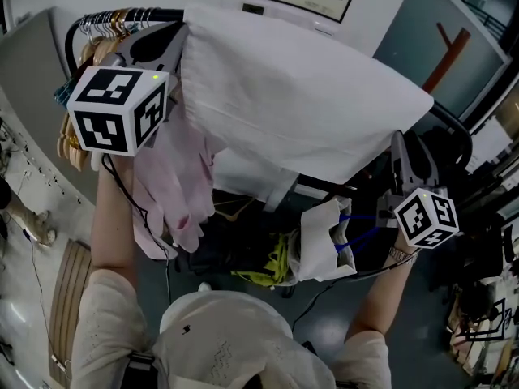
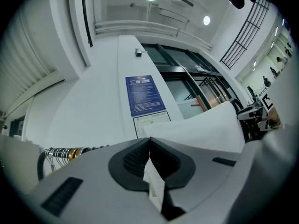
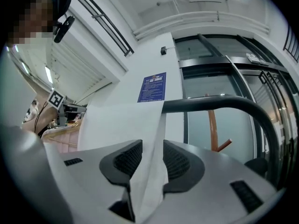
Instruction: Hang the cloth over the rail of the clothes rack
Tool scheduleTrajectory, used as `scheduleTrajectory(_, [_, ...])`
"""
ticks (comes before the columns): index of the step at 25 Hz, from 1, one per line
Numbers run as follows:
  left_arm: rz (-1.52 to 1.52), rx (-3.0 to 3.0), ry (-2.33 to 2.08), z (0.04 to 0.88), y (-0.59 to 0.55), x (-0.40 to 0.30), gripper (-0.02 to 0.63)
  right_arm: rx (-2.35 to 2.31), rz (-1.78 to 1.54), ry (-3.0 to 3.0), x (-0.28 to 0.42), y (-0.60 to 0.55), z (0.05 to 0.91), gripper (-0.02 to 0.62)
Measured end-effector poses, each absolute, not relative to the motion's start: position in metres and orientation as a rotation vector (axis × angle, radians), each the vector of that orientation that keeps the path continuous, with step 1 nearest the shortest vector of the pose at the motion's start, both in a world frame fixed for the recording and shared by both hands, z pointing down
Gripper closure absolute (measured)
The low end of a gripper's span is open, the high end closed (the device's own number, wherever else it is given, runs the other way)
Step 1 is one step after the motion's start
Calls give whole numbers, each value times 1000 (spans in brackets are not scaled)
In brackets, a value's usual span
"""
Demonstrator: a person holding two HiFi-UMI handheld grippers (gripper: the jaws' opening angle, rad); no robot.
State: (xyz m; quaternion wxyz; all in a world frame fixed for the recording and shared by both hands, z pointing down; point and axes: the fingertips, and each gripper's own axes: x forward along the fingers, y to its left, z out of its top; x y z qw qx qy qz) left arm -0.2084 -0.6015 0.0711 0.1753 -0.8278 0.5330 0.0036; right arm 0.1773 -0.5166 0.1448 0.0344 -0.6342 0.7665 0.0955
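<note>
A white cloth [image 1: 300, 96] lies spread across the black rail [image 1: 150, 14] of the clothes rack, from upper left down to the right. My left gripper [image 1: 162, 43] is at the cloth's upper left corner, shut on a thin fold of it. That fold shows as a white sliver between the closed pads of the left gripper [image 2: 150, 160]. My right gripper [image 1: 403, 143] sits at the cloth's lower right end. Its jaws stand apart, and a loose strip of cloth [image 3: 121, 125] hangs between the pads of the right gripper [image 3: 152, 157], below the curved rail [image 3: 219, 101].
Several hangers [image 1: 105, 27] crowd the rail's left end, and a pink garment [image 1: 178, 185] hangs under my left gripper. A white bag [image 1: 324, 233] and a yellow-green item [image 1: 272, 262] lie below the rack. A white wall with a blue notice [image 2: 145, 94] stands behind.
</note>
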Motion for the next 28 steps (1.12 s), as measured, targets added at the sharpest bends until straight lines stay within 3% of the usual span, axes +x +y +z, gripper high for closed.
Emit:
scheduleTrajectory(19, [45,-2258,1605,75,-623,-234,585,-1892,315,2380,161,-517,130,451])
scheduleTrajectory(21, [15,-2242,1617,79,-622,-233,569,-1881,306,2389,160,-520,129,451])
scheduleTrajectory(24, [-2,-2312,1570,88,-621,-225,467,-1844,291,2404,153,-520,127,451])
scheduleTrajectory(28, [-56,-2326,1568,97,-627,-222,465,-1885,323,2350,153,-528,116,451])
